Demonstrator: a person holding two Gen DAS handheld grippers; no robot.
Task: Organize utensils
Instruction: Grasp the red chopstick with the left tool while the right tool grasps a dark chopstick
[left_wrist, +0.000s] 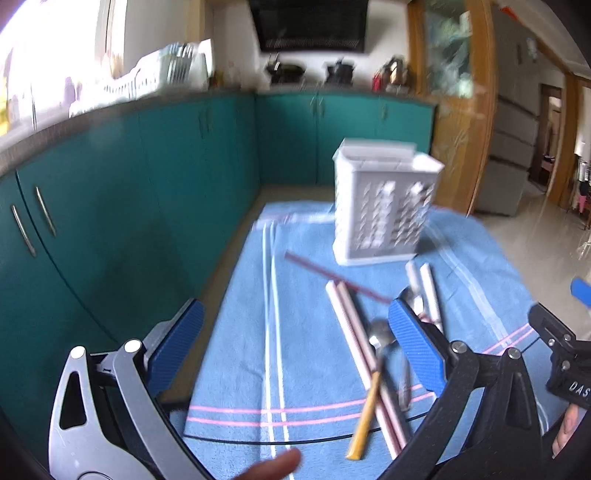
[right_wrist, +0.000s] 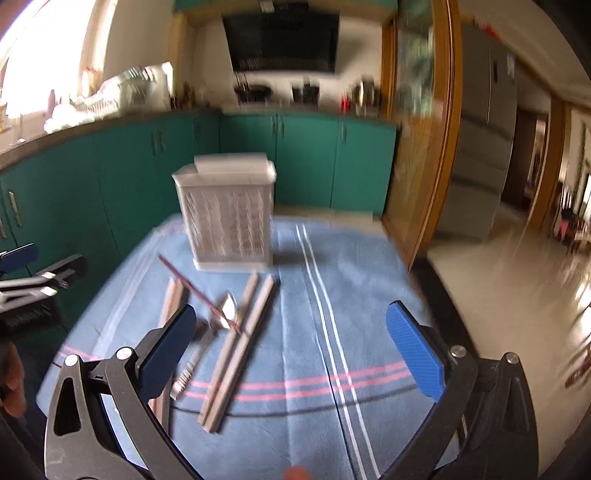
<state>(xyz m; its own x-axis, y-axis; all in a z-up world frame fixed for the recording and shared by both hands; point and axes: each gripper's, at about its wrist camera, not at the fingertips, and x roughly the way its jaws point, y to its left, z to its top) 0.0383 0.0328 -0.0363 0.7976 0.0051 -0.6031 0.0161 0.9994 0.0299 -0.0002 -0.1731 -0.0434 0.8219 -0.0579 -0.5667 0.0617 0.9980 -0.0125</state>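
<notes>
Left claw (left_wrist: 295, 341): spread wide, empty, hovering over the blue striped towel (left_wrist: 240, 332); I see its right pad above the pile and could nudge the pieces.
Thin dark-red stick (right_wrist: 195, 291): lies across the heap; lifting anything beneath may flick it away.
Pale wooden chopsticks (right_wrist: 240, 347): crossed with a metal spoon (right_wrist: 227, 308); I judge a pinch could take two at once.
White slotted plastic utensil holder (right_wrist: 227, 221): upright behind the pile, apart; light, so it may tip.
Right claw (right_wrist: 291, 345): agape, empty.
</notes>
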